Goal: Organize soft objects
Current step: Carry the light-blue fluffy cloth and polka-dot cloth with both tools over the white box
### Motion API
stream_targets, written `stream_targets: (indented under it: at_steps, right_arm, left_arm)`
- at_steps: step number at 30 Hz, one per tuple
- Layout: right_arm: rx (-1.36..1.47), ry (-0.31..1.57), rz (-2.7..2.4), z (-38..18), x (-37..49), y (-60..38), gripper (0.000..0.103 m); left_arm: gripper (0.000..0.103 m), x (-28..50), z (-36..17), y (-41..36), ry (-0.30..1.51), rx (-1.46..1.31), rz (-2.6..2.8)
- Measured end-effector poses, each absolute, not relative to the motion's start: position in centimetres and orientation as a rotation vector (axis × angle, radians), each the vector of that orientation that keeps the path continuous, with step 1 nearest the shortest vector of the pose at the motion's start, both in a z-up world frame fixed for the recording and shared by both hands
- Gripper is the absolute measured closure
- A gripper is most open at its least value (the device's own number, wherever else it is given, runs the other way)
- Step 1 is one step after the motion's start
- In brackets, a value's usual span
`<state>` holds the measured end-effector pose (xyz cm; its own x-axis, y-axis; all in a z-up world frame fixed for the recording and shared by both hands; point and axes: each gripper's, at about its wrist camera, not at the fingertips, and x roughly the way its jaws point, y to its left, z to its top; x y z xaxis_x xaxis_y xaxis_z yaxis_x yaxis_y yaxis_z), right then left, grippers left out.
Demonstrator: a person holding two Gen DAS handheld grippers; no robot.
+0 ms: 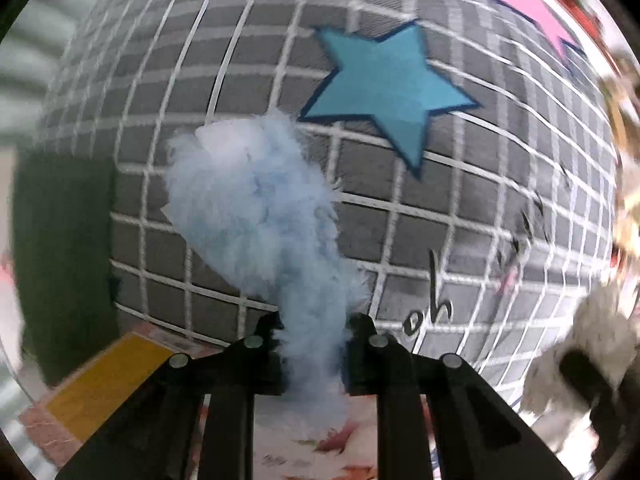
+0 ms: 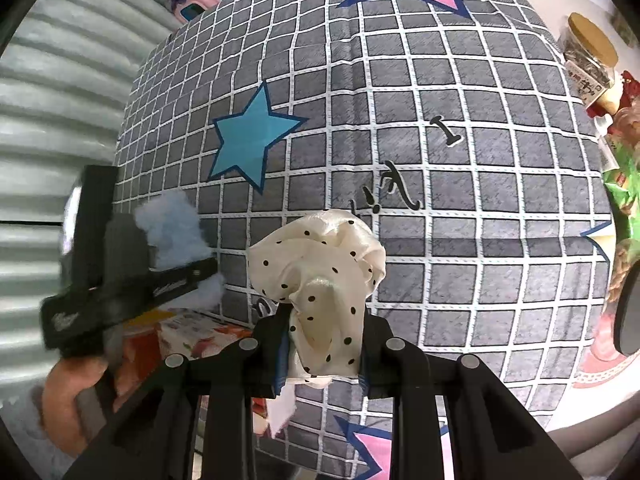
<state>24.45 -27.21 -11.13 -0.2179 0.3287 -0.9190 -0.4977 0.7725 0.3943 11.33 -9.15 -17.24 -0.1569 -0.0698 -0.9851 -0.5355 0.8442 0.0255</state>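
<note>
A: Where do you stand? Start with what is nearest.

B: Your left gripper (image 1: 314, 330) is clamped on a fluffy light-blue plush piece (image 1: 256, 216). Your right gripper (image 2: 324, 326) pinches a cream polka-dot satin scrunchie (image 2: 320, 268). Both hang above the near-left part of the grey checked pillow (image 2: 440, 200); neither touches it, as far as I can tell.

A: So how far along are you?

B: Mid-carry, I judge. Nothing soft lies set down in view; both items remain to be placed.

A: Anything in your way?

B: A floral box (image 2: 188, 332) with a yellow side sits by the pillow's near-left edge. Past the far-right corner stands a cork-lidded jar (image 2: 592, 64), with green packets (image 2: 624, 196) along the right edge.
</note>
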Motion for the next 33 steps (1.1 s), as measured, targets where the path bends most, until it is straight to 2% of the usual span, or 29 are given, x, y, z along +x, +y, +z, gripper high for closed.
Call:
stream_targets:
  at_steps: [8, 14, 21, 33]
  right_arm:
    - [-0.148, 1.626, 0.727, -10.8, 23.2, -28.6, 0.075]
    - [-0.158, 1.623, 0.717, -9.9, 21.1, -29.1, 0.075]
    - [-0.155, 1.626, 0.707, -8.9, 17.5, -29.1, 0.075]
    - [-0.184, 1.615, 0.727, -7.1, 11.2, -27.2, 0.075]
  left_arm:
    - [0.083, 11.4, -9.6, -11.2, 1.612, -0.268, 0.256]
    - [0.083, 8.0, -2.9, -13.4, 1.57, -0.167, 0.133]
    - [0.083, 5.9, -7.5, -12.8, 1.563, -0.133, 0.041]
    - [0.083, -0.6, -5.4, -13.1, 1.543, -0.079, -0.057]
